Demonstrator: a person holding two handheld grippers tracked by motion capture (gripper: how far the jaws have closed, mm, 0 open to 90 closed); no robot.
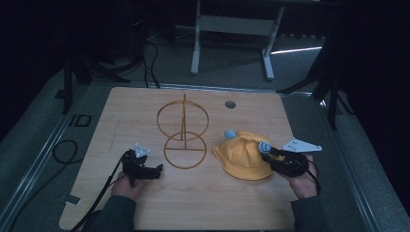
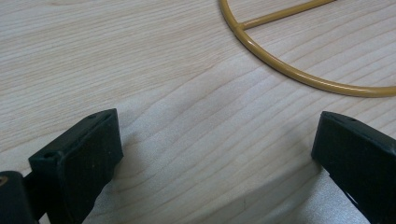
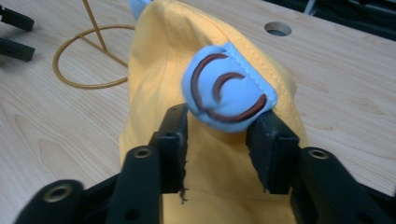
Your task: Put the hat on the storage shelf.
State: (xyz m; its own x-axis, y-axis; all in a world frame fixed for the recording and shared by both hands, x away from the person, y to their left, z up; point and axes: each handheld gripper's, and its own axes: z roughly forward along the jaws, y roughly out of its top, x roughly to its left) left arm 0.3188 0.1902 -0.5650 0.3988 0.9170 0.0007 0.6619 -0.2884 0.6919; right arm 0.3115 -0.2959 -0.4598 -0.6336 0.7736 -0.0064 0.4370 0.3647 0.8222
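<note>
On the table (image 1: 203, 203), toward 4 o'clock from its middle, lies a yellow hat (image 1: 241, 157), just right of a gold wire stand (image 1: 183, 137) with two rings. At the hat's 3 o'clock edge the right gripper (image 3: 218, 128) has its jaws partly open either side of a blue ear (image 3: 226, 88) (brown curls stitched on it); whether the pads press it I cannot tell. At 8 o'clock the left gripper (image 1: 155, 170) rests wide open over bare wood, holding nothing.
</note>
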